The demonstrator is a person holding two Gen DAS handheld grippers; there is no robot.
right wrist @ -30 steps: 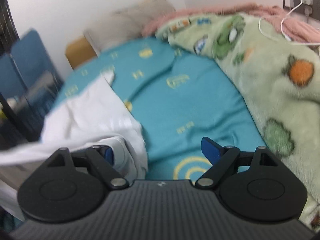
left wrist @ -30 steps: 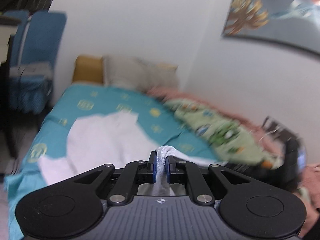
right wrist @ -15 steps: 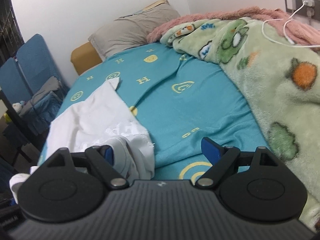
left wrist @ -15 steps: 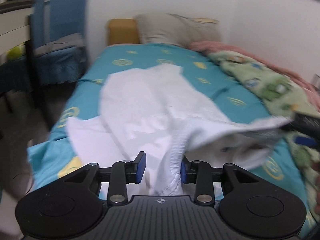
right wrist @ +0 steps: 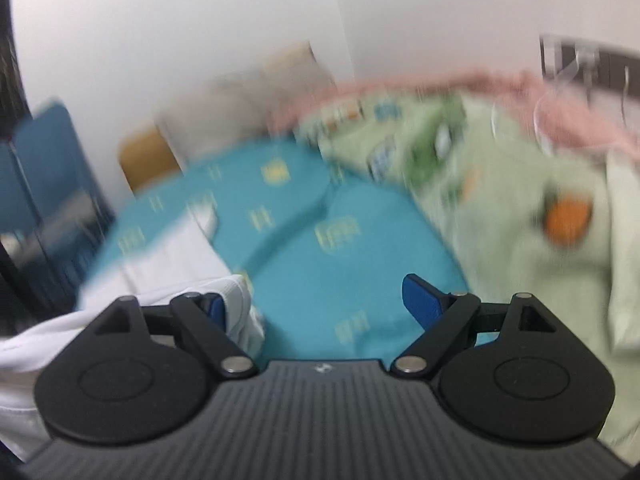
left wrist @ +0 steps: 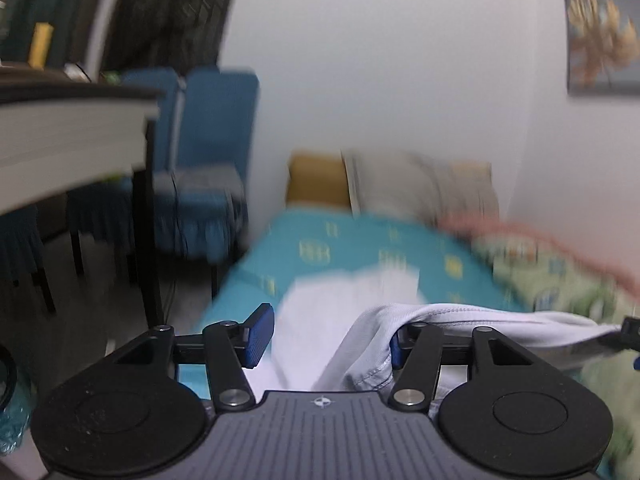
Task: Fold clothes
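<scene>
White cotton garment (left wrist: 400, 344) is draping limp over my spread left gripper (left wrist: 328, 336) and right gripper (right wrist: 316, 300), above the teal bedsheet (right wrist: 320, 272); neither is clamping; I'm judging the stitched hem grippable.

Left gripper (left wrist: 326, 338), right gripper (right wrist: 316, 304): black linkage arms, silver pivot screws, blue ribbed pads (left wrist: 259, 336), grey ridged housing, round black discs.

Home bedroom: bed (right wrist: 320, 248) with teal sheet, pillow (left wrist: 416, 184), blanket (right wrist: 520, 184)
</scene>
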